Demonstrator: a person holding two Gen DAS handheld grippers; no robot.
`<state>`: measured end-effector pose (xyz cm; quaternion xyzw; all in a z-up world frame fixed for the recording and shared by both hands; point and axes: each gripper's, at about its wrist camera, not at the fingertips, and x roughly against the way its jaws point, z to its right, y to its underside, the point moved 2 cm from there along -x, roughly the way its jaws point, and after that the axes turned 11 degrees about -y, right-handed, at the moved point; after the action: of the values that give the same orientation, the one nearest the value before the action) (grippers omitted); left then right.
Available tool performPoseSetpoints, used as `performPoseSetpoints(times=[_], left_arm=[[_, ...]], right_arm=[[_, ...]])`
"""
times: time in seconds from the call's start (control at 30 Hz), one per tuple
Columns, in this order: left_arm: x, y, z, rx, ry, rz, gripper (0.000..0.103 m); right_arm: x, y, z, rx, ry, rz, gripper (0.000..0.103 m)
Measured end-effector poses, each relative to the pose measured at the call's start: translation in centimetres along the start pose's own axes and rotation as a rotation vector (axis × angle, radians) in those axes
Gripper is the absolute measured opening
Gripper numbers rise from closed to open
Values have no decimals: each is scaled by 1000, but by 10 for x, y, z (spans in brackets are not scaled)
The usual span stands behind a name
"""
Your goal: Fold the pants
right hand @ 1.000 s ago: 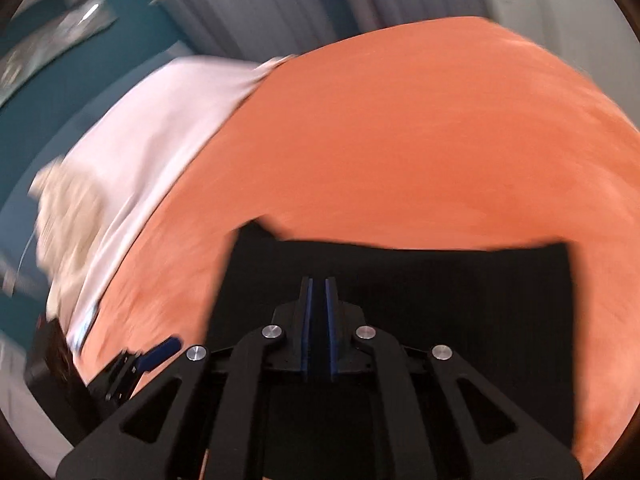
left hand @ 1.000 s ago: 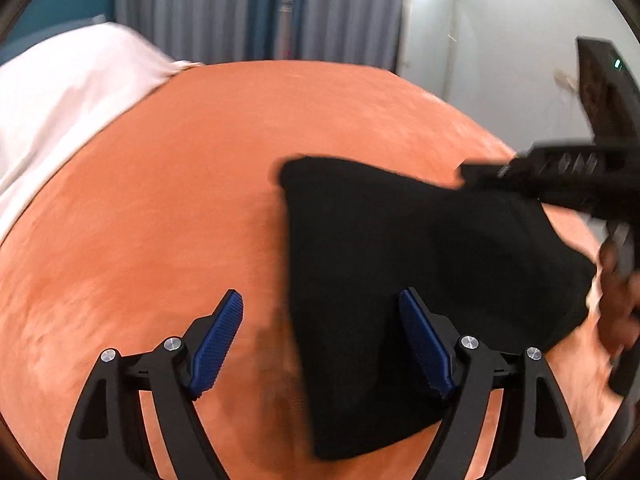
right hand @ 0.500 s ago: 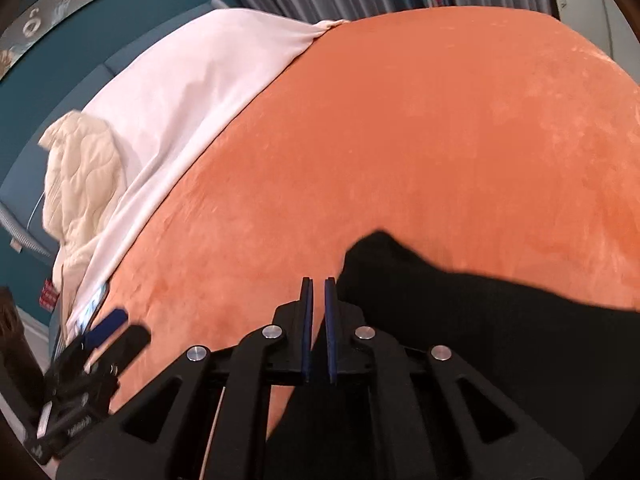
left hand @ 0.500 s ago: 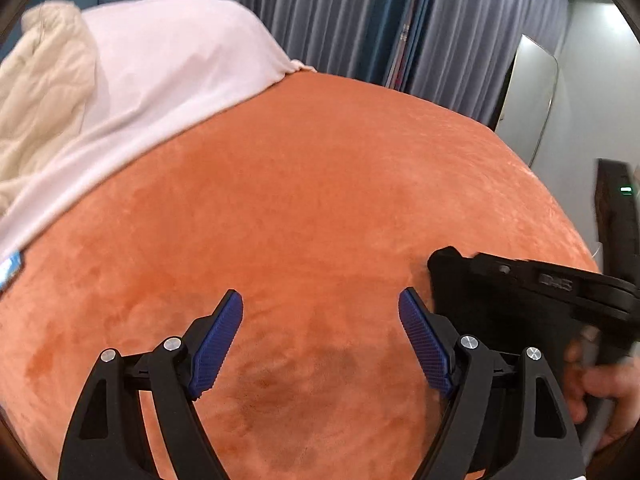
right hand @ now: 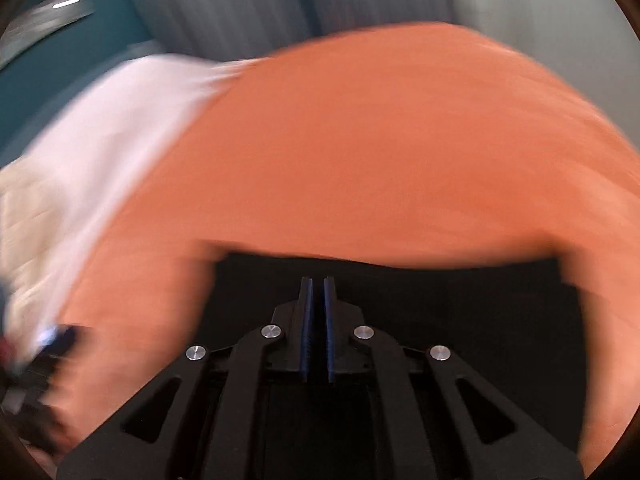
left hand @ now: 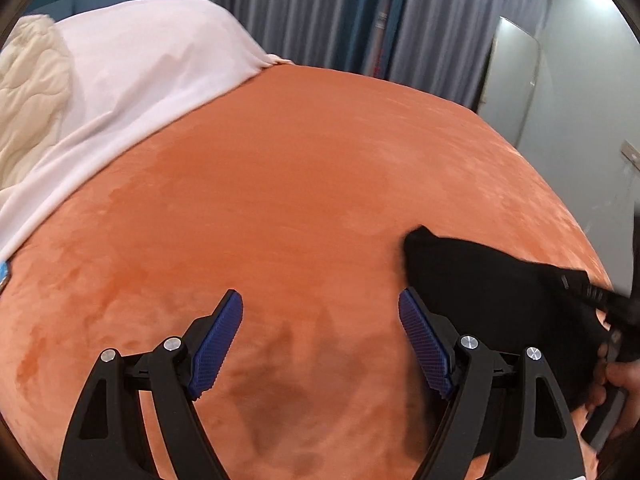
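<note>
Left gripper: blue-padded jaws wide apart, empty, over orange velvety bedspread. Right gripper: jaws closed, above black fabric pants; grip on cloth unclear.

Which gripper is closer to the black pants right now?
Right. The right gripper is shut directly over the black pants. The left gripper hangs open over the orange bedspread, pants beside its right finger.

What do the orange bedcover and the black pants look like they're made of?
Orange bedcover: probably velvety plush, matte, with darker brushed patches where the nap lies differently. Black pants: some soft, limp matte fabric, too dark to show any weave or stitching.
</note>
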<state>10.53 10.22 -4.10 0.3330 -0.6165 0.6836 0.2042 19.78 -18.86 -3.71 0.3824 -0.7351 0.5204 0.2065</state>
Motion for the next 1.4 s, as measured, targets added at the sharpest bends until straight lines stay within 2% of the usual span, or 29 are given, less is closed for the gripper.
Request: performPoseSetpoints(times=[0.03, 0.07, 0.1, 0.13, 0.17, 0.2, 0.23, 0.27, 0.3, 0.33, 0.37, 0.47, 0.57, 0.6, 0.7, 0.77, 0.83, 0.87, 0.9, 0.97, 1.0, 1.1, 1.2, 1.27, 1.3, 1.37, 1.4], left_arm=[[1, 2, 7, -14, 14, -2, 78], [2, 4, 15, -32, 29, -6, 81], [2, 7, 22, -48, 39, -6, 82], [2, 10, 28, -63, 44, -6, 83], [1, 12, 33, -76, 48, -6, 83], [3, 16, 43, -104, 57, -3, 83], [5, 19, 50, -123, 62, 1, 83], [7, 23, 58, -142, 70, 8, 83], [10, 26, 64, -158, 81, 14, 83], [12, 30, 72, -178, 95, 18, 85], [14, 34, 79, -196, 111, 18, 86], [18, 44, 97, -240, 136, 21, 86], [15, 53, 109, -299, 123, 23, 86], [13, 55, 111, -309, 119, 21, 86], [5, 60, 113, -317, 114, -9, 86], [1, 62, 112, -312, 125, -30, 87], [-3, 62, 113, -301, 158, -50, 92], [-5, 64, 114, -297, 168, -65, 94], [-8, 65, 114, -295, 165, -71, 94], [-10, 69, 112, -285, 147, -66, 94], [-10, 68, 111, -279, 140, -65, 94], [2, 59, 103, -242, 146, -31, 93], [10, 52, 98, -235, 118, 29, 93], [4, 55, 99, -268, 94, 11, 93], [-4, 59, 101, -282, 82, -15, 93], [-15, 65, 102, -282, 66, -43, 94], [-16, 64, 102, -275, 65, -42, 94]], right_arm=[[10, 8, 48, -85, -31, 6, 0], [26, 16, 82, -223, -182, 35, 0], [41, 21, 97, -302, -221, 54, 0], [61, 24, 104, -321, -178, 76, 0], [83, 25, 103, -279, -123, 107, 8], [98, 28, 101, -248, -110, 130, 9], [111, 33, 99, -231, -133, 142, 11], [117, 38, 98, -229, -154, 142, 21], [122, 46, 98, -222, -172, 131, 42], [124, 50, 99, -208, -178, 114, 51], [124, 51, 101, -191, -176, 96, 53], [103, 59, 86, -152, -189, 15, 53], [94, 63, 82, -116, -147, -8, 54], [92, 64, 81, -113, -146, -2, 50], [103, 65, 74, -82, -186, 22, 19], [127, 66, 75, -75, -187, 78, 15], [127, 78, 94, -110, -163, 72, 16], [115, 86, 104, -118, -119, 44, 22], [102, 95, 113, -136, -129, 38, 24], [109, 93, 112, -175, -177, 80, 27], [117, 89, 108, -178, -170, 88, 28], [152, 69, 80, -119, -121, 213, 30], [150, 41, 38, -20, -176, 211, 30], [118, 21, 11, 48, -235, 145, 28], [95, 14, 7, 58, -232, 107, 27], [55, 5, 20, 36, -199, 46, 27], [27, 0, 39, 11, -123, 18, 25]])
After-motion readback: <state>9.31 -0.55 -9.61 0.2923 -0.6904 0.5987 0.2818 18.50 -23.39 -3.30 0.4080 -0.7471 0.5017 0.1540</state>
